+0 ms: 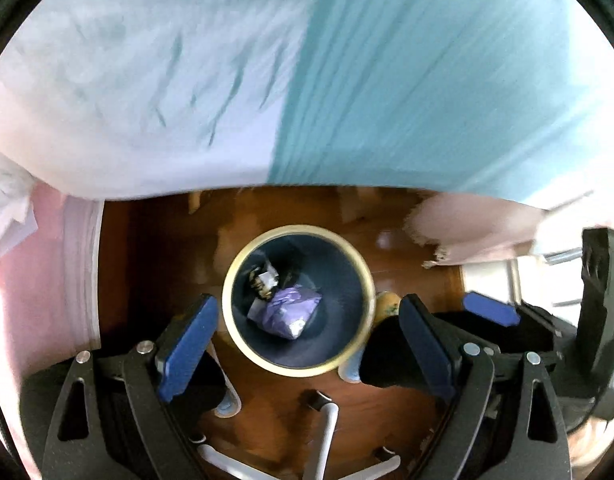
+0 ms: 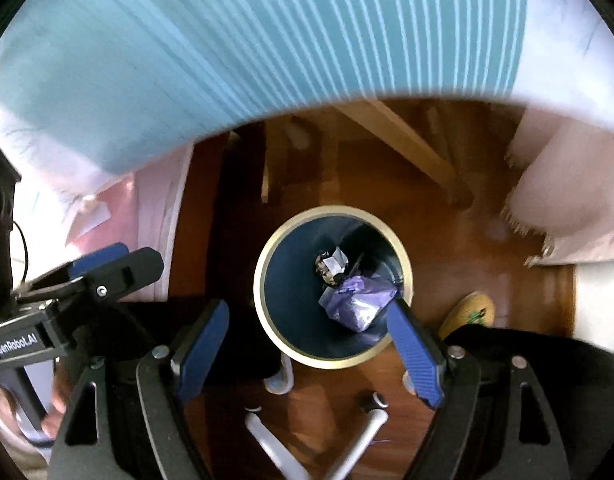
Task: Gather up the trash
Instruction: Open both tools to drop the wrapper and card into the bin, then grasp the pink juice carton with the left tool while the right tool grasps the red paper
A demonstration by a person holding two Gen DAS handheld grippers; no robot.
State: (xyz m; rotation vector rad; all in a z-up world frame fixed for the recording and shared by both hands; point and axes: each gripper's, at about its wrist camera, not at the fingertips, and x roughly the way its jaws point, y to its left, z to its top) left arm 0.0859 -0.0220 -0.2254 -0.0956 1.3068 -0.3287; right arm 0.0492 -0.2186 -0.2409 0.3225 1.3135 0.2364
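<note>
Both my tongs hang above the waste bin (image 1: 299,304), pointing steeply down at it, and both are empty. My left gripper (image 1: 307,340) stands with its blue pads spread wide, nothing between them but the bin far below; my right gripper (image 2: 311,344) is just as spread, also with nothing pinched. The bin sits on the wooden floor (image 2: 467,272), well under the edge of the striped bedcover (image 2: 267,60). Down at its bottom lies the crumpled purple wrapper (image 1: 287,312), with a smaller scrap of white and dark paper (image 1: 267,280) just beside it. So I judge the drop step done: the trash is in the bin and neither tool carries anything. Through the right camera I also see a yellowish object (image 2: 471,312) on the floor near the bin; I cannot tell whether it is trash. The next move, as I judge it, calls for looking about for any remaining litter, then bringing one open tool down around it.
</note>
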